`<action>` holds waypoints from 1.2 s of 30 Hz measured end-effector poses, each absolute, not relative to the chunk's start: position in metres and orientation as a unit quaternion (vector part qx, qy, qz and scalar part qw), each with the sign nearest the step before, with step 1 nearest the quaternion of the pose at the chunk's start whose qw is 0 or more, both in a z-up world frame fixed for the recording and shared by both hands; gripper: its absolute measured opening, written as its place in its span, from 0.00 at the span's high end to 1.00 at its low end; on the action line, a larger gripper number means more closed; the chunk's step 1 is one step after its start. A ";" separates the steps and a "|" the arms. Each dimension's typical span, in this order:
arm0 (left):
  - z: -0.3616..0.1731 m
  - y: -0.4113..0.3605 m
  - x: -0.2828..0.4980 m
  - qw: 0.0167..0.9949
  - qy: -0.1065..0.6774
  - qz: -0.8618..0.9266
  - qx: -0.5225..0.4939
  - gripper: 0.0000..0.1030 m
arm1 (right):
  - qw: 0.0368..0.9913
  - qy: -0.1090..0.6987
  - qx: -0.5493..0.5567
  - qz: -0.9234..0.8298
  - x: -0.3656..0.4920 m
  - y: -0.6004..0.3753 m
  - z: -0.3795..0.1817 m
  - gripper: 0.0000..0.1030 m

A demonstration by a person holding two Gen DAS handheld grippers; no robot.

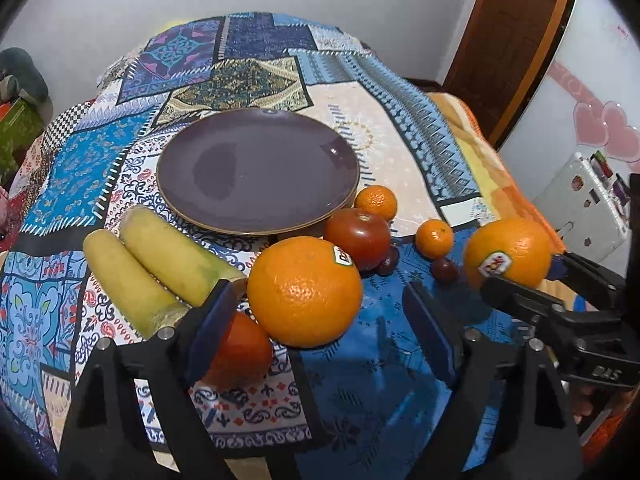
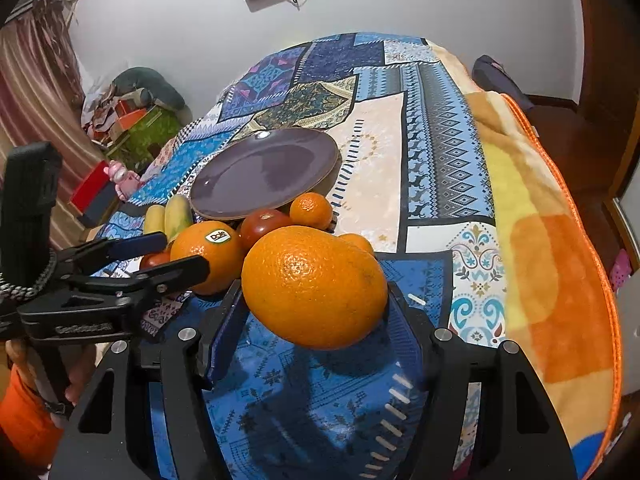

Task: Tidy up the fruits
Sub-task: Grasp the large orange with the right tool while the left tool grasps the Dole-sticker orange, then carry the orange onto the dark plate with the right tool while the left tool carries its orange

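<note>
A large orange with a sticker [image 1: 304, 292] rests on the patchwork cloth between the pads of my left gripper [image 1: 320, 332]. The gripper is open, with a gap on the right side. My right gripper [image 2: 316, 320] is shut on a second large orange [image 2: 316, 288] and holds it just above the cloth. The left wrist view shows that orange [image 1: 508, 252] at the right. Behind lies an empty purple plate [image 1: 256, 168]. Two bananas [image 1: 160, 256], two tomatoes [image 1: 358, 236], two mandarins [image 1: 434, 238] and small dark fruits [image 1: 444, 270] lie along its near rim.
The cloth [image 2: 440, 152] covers a raised surface, with an orange and yellow blanket [image 2: 552, 264] falling off its right edge. A hand with an orange sleeve [image 2: 24, 412] holds the left gripper [image 2: 184, 254]. Clutter [image 2: 136, 116] sits by the far wall.
</note>
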State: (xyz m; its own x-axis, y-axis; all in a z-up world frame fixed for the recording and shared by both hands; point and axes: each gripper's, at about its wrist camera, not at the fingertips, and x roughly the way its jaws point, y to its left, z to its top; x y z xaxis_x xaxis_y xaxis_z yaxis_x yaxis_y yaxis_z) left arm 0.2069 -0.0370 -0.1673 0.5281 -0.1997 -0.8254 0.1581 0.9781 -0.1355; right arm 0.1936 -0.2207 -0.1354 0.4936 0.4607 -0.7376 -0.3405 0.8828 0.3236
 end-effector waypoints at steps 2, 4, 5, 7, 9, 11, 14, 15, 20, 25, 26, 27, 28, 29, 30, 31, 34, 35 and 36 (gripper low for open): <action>-0.171 -0.040 0.212 0.867 0.488 -0.099 -0.015 0.18 | 0.861 0.446 0.071 0.235 0.194 -0.222 -0.136 0.39; -0.172 -0.042 0.214 0.863 0.494 -0.105 -0.014 0.18 | 0.860 0.446 0.071 0.236 0.194 -0.221 -0.136 0.39; -0.173 -0.045 0.215 0.861 0.497 -0.105 -0.004 0.18 | 0.860 0.446 0.071 0.238 0.194 -0.222 -0.136 0.39; -0.175 -0.049 0.217 0.860 0.501 -0.100 0.013 0.18 | 0.859 0.446 0.074 0.240 0.194 -0.221 -0.138 0.39; -0.178 -0.052 0.220 0.858 0.505 -0.095 0.028 0.18 | 0.857 0.447 0.080 0.241 0.195 -0.223 -0.139 0.39; -0.181 -0.054 0.224 0.856 0.507 -0.090 0.034 0.20 | 0.856 0.449 0.085 0.243 0.196 -0.224 -0.140 0.39; -0.186 -0.055 0.228 0.858 0.506 -0.074 0.042 0.26 | 0.856 0.450 0.091 0.239 0.197 -0.227 -0.141 0.39; -0.189 -0.056 0.230 0.858 0.507 -0.068 0.048 0.28 | 0.856 0.451 0.092 0.237 0.197 -0.227 -0.142 0.39; -0.191 -0.054 0.232 0.861 0.503 -0.063 0.047 0.33 | 0.857 0.451 0.091 0.233 0.198 -0.231 -0.142 0.39; -0.186 -0.051 0.228 0.859 0.505 -0.076 0.029 0.33 | 0.862 0.444 0.084 0.229 0.199 -0.232 -0.137 0.39; -0.184 -0.049 0.227 0.859 0.505 -0.079 0.022 0.33 | 0.863 0.443 0.083 0.229 0.199 -0.232 -0.136 0.39; -0.183 -0.048 0.226 0.859 0.505 -0.081 0.016 0.33 | 0.864 0.441 0.082 0.228 0.200 -0.232 -0.135 0.39; -0.181 -0.046 0.225 0.860 0.503 -0.083 0.011 0.34 | 0.866 0.439 0.081 0.227 0.201 -0.231 -0.134 0.39; -0.179 -0.045 0.223 0.862 0.501 -0.081 0.006 0.34 | 0.866 0.438 0.080 0.227 0.202 -0.231 -0.132 0.39; -0.177 -0.043 0.222 0.863 0.499 -0.079 0.003 0.34 | 0.867 0.436 0.079 0.226 0.203 -0.230 -0.131 0.39; -0.175 -0.042 0.221 0.864 0.497 -0.078 -0.001 0.34 | 0.868 0.435 0.077 0.227 0.203 -0.229 -0.130 0.39; -0.166 -0.036 0.218 0.869 0.489 -0.080 -0.013 0.34 | 0.871 0.429 0.069 0.228 0.207 -0.224 -0.126 0.39; -0.162 -0.035 0.217 0.872 0.483 -0.081 -0.014 0.34 | 0.872 0.428 0.067 0.228 0.208 -0.223 -0.124 0.39; -0.159 -0.034 0.216 0.875 0.478 -0.082 -0.013 0.34 | 0.873 0.426 0.065 0.229 0.210 -0.221 -0.123 0.39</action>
State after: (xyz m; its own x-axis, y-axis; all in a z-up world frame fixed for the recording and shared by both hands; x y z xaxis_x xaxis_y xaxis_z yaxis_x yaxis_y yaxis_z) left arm 0.2155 -0.0342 -0.1588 0.5301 -0.1553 -0.8336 0.1298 0.9864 -0.1012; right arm 0.2096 -0.2215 -0.1229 0.5320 0.4556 -0.7137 -0.3441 0.8865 0.3094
